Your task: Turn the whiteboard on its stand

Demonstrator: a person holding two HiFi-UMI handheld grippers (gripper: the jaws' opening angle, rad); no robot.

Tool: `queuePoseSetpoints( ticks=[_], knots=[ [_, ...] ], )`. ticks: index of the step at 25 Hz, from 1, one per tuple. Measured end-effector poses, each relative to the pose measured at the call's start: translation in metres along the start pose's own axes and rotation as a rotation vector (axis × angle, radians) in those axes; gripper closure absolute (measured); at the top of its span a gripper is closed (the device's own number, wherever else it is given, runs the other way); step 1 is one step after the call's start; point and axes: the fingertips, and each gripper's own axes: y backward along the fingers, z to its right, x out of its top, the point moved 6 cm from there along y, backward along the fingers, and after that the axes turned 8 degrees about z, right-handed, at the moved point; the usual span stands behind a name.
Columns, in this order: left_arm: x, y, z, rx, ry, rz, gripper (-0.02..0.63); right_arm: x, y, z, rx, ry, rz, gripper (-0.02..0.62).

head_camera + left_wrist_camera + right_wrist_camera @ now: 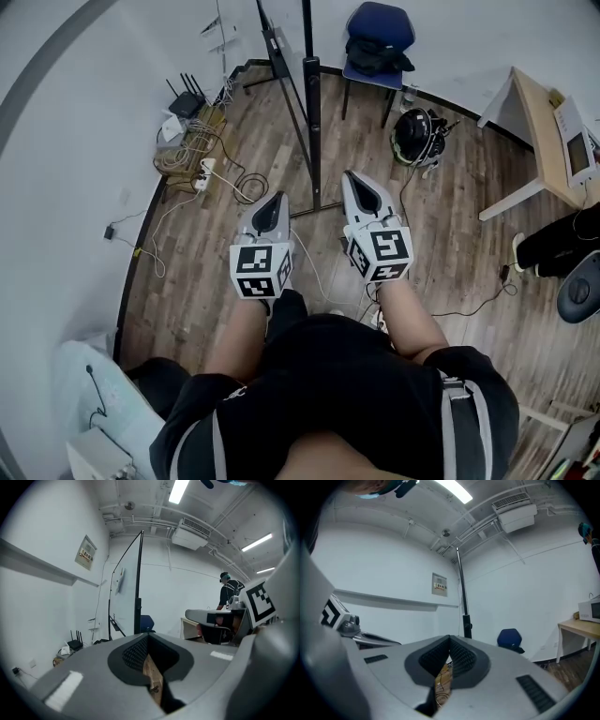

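Note:
The whiteboard (281, 66) stands edge-on ahead of me on a dark upright stand (311, 103) whose foot rests on the wood floor. In the left gripper view the whiteboard (123, 590) shows as a narrow white panel in a black frame. The right gripper view shows only the stand pole (463, 592). My left gripper (277, 199) (148, 637) is shut and empty, just short of the stand's foot on its left. On the foot's right, my right gripper (354, 176) (450, 639) is also shut with nothing in it. Neither touches the board.
A blue chair (380, 37) stands behind the stand, with a black helmet-like object (417, 136) on the floor near it. A router, power strip and cables (192, 150) lie along the left wall. At the right are a desk (539, 131) and a seated person's legs (558, 246).

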Motion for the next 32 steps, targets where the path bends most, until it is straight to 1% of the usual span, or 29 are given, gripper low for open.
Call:
queuePoseSetpoints(
  ticks=[3, 6, 13, 18, 23, 25, 29, 32],
  knots=[
    [0.001, -0.018, -0.012, -0.024, -0.013, -0.005, 0.597, -0.004, -0.020, 0.003, -0.009, 0.014, -0.015, 0.591],
    [0.006, -0.038, -0.033, -0.036, -0.013, 0.004, 0.597, -0.006, -0.047, 0.007, -0.028, 0.022, -0.023, 0.591],
    [0.022, -0.085, -0.085, -0.059, 0.030, 0.031, 0.597, -0.004, -0.107, 0.008, -0.054, 0.057, -0.024, 0.591],
    [0.021, -0.104, -0.111, -0.083, 0.047, 0.028, 0.597, -0.010, -0.136, 0.007, -0.081, 0.072, -0.052, 0.591],
    [0.021, -0.118, -0.146, -0.105, 0.069, 0.035, 0.597, -0.017, -0.170, -0.005, -0.099, 0.073, -0.065, 0.591],
    [0.021, -0.123, -0.159, -0.118, 0.081, 0.042, 0.597, -0.020, -0.181, -0.010, -0.114, 0.079, -0.070, 0.591],
    [0.017, -0.135, -0.178, -0.142, 0.123, 0.032, 0.597, -0.021, -0.193, -0.018, -0.141, 0.123, -0.087, 0.591],
    [0.021, -0.147, -0.180, -0.157, 0.138, 0.045, 0.597, -0.016, -0.194, -0.006, -0.179, 0.150, -0.091, 0.590]
  ],
)
